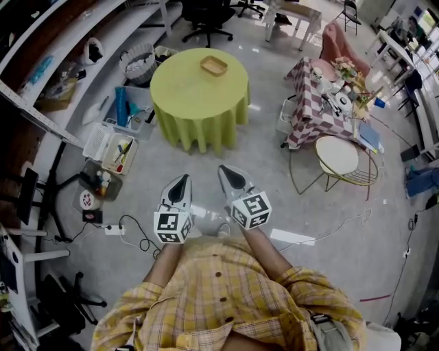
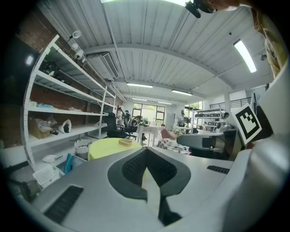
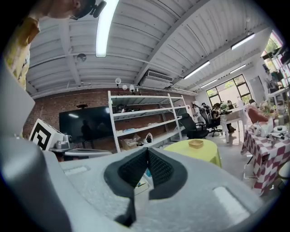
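Observation:
I hold both grippers side by side in front of my chest, above the grey floor. My left gripper (image 1: 181, 181) (image 2: 145, 150) is shut, its dark pads meeting at the tips with nothing between them. My right gripper (image 1: 229, 171) (image 3: 147, 151) is shut and empty too. Both point toward a round table with a yellow-green cloth (image 1: 180, 96) (image 2: 105, 146) (image 3: 206, 149) a few steps ahead. A small wooden tray (image 1: 214, 66) (image 2: 125, 142) (image 3: 195, 143) lies on it. In the left gripper view the right gripper's marker cube (image 2: 248, 123) shows beside it.
Shelving (image 1: 48, 62) runs along the left, with plastic bins (image 1: 110, 142) and a power strip with cables (image 1: 113, 230) on the floor. At the right stand a checkered-cloth table (image 1: 310, 120) with dishes and a round white side table (image 1: 336, 156). An office chair (image 1: 206, 20) stands beyond.

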`<state>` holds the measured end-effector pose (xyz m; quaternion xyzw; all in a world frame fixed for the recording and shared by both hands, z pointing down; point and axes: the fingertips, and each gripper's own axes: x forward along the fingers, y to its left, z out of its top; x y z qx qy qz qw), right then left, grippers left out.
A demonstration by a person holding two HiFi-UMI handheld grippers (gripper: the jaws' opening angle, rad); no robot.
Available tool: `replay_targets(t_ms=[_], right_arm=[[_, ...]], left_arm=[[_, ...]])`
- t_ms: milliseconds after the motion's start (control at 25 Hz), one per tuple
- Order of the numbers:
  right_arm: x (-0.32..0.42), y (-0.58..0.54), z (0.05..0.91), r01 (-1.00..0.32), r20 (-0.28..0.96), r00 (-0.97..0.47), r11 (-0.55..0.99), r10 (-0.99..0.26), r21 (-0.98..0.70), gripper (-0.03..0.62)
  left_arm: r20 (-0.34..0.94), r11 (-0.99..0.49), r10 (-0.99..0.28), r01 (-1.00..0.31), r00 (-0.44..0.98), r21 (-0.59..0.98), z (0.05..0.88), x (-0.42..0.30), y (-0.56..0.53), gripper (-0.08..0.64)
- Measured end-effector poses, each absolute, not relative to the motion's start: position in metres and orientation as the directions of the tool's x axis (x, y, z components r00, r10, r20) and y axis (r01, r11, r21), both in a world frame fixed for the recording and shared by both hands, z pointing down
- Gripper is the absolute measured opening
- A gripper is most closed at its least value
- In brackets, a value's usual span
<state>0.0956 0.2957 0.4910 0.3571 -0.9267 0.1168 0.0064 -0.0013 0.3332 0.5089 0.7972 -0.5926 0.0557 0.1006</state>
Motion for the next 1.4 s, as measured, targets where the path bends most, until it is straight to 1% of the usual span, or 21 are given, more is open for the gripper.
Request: replay_targets(t_ms=[280,680,1120,1400], right_arm=[[0.106,0.299,0.501,-0.627,0.099,-0.777,0.749,-0.622,-0.217,-0.003],[0.098,0.291,0.506,-0.604,0.096,-0.796,0.772,-0.598,-0.198,-0.003],[0.087,0.248,0.513,-0.591,0.112,-0.806,0.779,-0.581,-0.208,-0.003],[0.075,0.191,0.518,-0.611,0.133,-0.791,0.765,-0.597,-0.202,-0.003]], left_arm=[[0.238,-0.285,-0.920,-0.949,0.310,0.135,0.528,0.014,0.341,0.003],[0.225,-0.293,-0.923,-0.950,0.311,0.113,0.533,0.012,0.327,0.003],[0.240,-0.301,-0.918,-0.948,0.317,0.102,0.546,0.008,0.282,0.003],[0.244,-0.340,-0.900,-0.932,0.362,0.126,0.549,0.001,0.224,0.003]])
